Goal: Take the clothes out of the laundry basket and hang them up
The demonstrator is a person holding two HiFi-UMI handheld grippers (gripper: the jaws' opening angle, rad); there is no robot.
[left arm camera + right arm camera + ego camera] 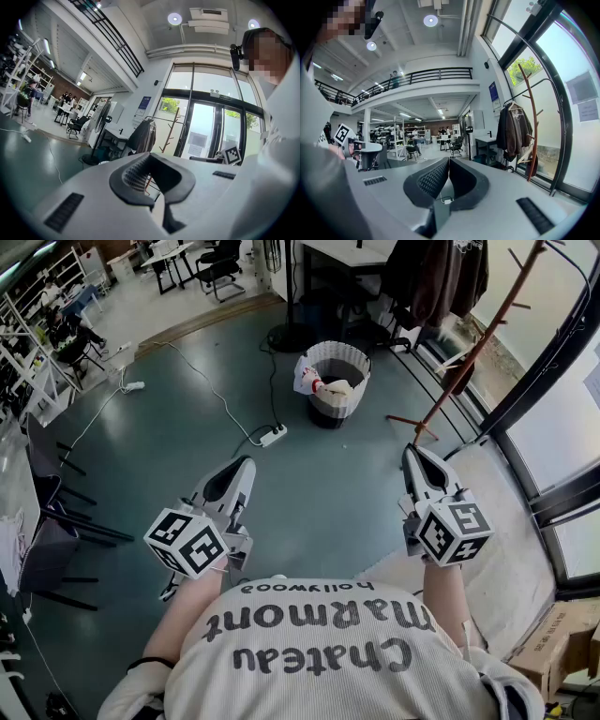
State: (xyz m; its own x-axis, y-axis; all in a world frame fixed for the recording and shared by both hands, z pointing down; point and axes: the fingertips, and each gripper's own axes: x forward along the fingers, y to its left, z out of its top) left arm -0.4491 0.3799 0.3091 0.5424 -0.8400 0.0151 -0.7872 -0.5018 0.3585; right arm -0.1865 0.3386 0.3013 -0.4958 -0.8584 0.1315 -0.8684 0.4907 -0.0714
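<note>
The person's shirt (319, 643) reads "Chateau Marmont Hollywood". The left gripper (246, 465) and right gripper (412, 452) have jaws pressed together, empty, well short of the laundry basket (351, 359).

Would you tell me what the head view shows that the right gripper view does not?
Only the head view: the laundry basket with clothes in it. Only the right gripper view: the balcony and a ceiling lamp. Both: the coat rack with a dark jacket, and the right gripper, jaws shut and empty.
</note>
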